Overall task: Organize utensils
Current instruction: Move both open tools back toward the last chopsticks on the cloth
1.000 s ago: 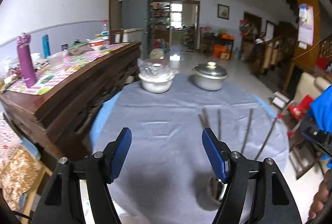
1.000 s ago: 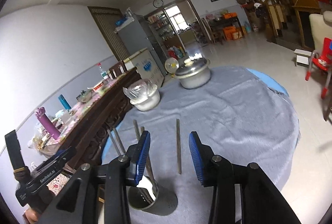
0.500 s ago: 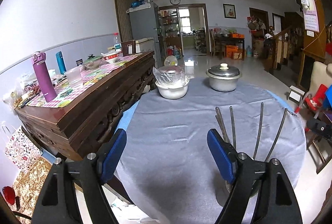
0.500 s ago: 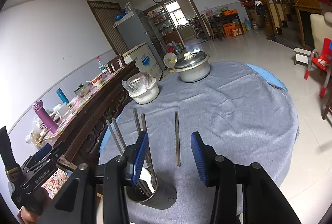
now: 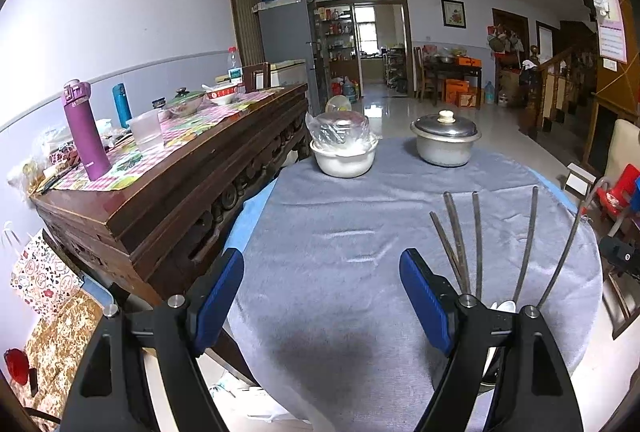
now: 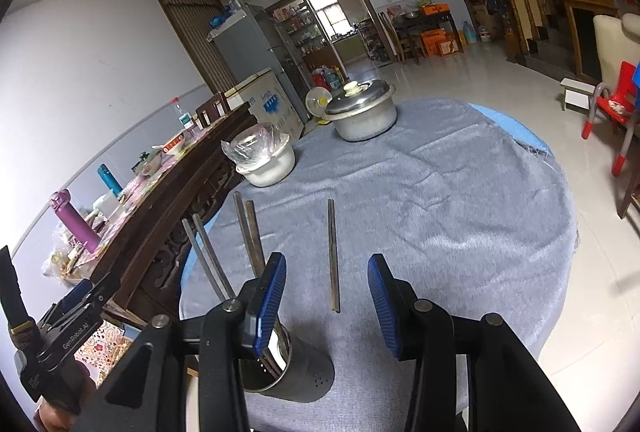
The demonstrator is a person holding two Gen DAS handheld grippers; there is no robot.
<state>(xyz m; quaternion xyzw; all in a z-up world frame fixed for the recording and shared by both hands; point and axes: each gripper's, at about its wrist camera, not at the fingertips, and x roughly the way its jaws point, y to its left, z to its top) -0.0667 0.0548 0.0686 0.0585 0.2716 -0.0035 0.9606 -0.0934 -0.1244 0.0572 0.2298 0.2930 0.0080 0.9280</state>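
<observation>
My right tongs (image 6: pixel 327 302) cover most of the holder's (image 6: pixel 298 378) mouth, so I cannot count what stands inside. In the left view, my left tongs' (image 5: pixel 322 296) right finger hides the holder almost wholly, and the chopsticks' (image 5: pixel 476 240) lower ends.

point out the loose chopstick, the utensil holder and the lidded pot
chopstick (image 6: pixel 333 256), right wrist view, mid shaft
utensil holder (image 6: pixel 308 372), right wrist view, perforated side wall
lidded pot (image 5: pixel 445 148), left wrist view, side wall below the lid
</observation>
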